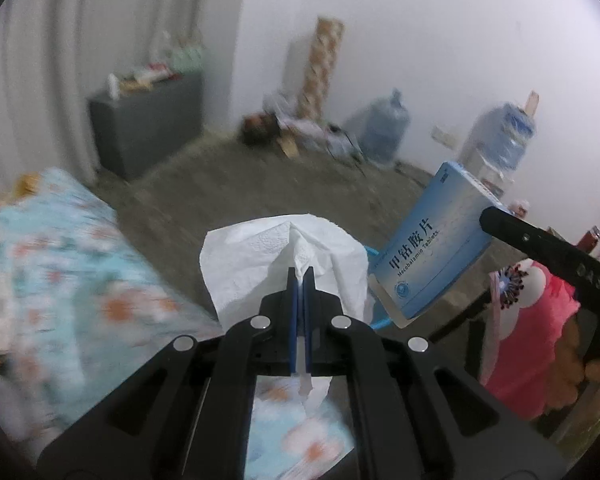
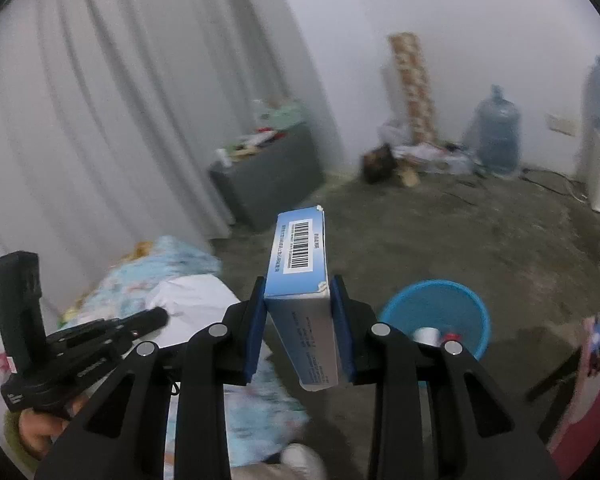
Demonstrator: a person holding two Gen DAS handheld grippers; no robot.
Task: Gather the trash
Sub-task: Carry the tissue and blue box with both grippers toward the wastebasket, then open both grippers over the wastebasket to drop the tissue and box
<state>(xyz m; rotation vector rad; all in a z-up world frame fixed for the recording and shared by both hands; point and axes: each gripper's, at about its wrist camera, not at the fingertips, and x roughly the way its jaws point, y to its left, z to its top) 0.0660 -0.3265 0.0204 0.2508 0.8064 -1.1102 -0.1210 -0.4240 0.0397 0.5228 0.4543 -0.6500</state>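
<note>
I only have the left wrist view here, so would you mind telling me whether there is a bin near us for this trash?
Observer: Yes, the right wrist view shows a blue basin on the floor, just right of the right gripper.
Operator: Thank you. Is anything in it already?
Observer: A silvery can and something red lie in its bottom, partly hidden by the gripper.
Operator: Which side of the medicine box faces that camera?
Observer: Its narrow side, with a barcode label, held between the blue pads.
Operator: And my tissue?
Observer: The tissue shows there as a white patch left of the box, beside the left gripper.
</note>
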